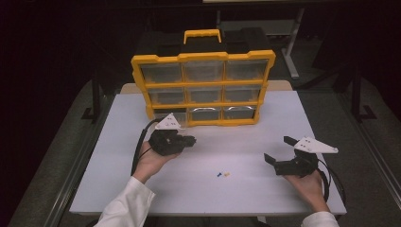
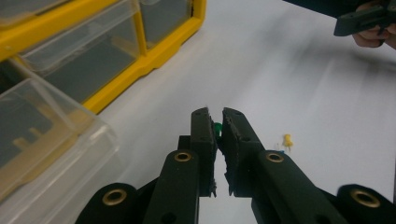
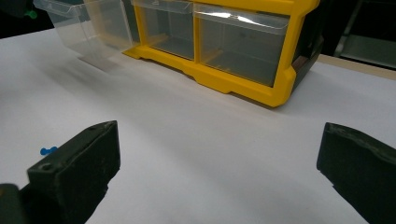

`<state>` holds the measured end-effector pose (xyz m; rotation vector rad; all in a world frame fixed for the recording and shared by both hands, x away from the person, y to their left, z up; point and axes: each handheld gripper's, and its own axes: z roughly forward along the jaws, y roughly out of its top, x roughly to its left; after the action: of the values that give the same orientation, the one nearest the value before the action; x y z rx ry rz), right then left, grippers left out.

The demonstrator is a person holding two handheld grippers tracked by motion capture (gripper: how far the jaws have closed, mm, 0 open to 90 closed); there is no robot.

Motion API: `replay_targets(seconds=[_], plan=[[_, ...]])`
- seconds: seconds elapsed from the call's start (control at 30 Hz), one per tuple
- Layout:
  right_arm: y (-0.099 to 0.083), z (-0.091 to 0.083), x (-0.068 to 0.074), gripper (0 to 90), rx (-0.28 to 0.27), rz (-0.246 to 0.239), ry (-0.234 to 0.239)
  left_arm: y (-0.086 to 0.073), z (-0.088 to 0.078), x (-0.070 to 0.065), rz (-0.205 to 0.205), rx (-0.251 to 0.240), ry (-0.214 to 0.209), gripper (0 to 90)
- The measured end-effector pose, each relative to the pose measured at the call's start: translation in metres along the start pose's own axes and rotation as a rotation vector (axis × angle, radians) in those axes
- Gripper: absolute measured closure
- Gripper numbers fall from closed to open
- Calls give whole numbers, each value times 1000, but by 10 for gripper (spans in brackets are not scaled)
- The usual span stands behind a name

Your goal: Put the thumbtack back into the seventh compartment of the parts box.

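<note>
Currently green pushpin [image 2: 217, 127] pinched between near-closed jaws of left gripper [image 2: 214, 122], held above white table [image 1: 246, 142] beside pulled-out clear drawer [image 2: 42, 140] of yellow organiser [image 1: 203, 87]. Pin best carried level over drawer mouth, released low so bounce is avoided; grip kept firm, pin being tiny and smooth. Right gripper [image 1: 280, 150] held wide open, nothing gripped. Blue pin [image 1: 219, 174] and yellow pin [image 1: 227, 174] left lying on table. Drawer: thin, glossy, transparent plastic. Frame: rigid, boxy. Table: matte, flat.
</note>
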<state>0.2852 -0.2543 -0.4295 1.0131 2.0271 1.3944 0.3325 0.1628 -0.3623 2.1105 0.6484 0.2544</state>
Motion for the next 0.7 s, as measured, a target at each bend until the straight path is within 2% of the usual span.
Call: replay_targets(seconds=[0.1,0.23,0.33,0.43,0.5,0.7], plan=[[0,0,0,0,1,0,1,3,-6,6,-4,-15,14,827],[0,0,0,0,7,2,2,9,-17,15,-8,-27,57,827],[0,1,0,0,8,0,4,13,-23,20,-13,-45,68,828],[-1,1,0,0,9,4,5,16,-27,25,-11,-42,81,828],[-1,1,0,0,7,7,7,18,-29,29,1,-26,106,828],[-1,1,0,0,5,6,8,21,-33,44,-28,-24,127,828]])
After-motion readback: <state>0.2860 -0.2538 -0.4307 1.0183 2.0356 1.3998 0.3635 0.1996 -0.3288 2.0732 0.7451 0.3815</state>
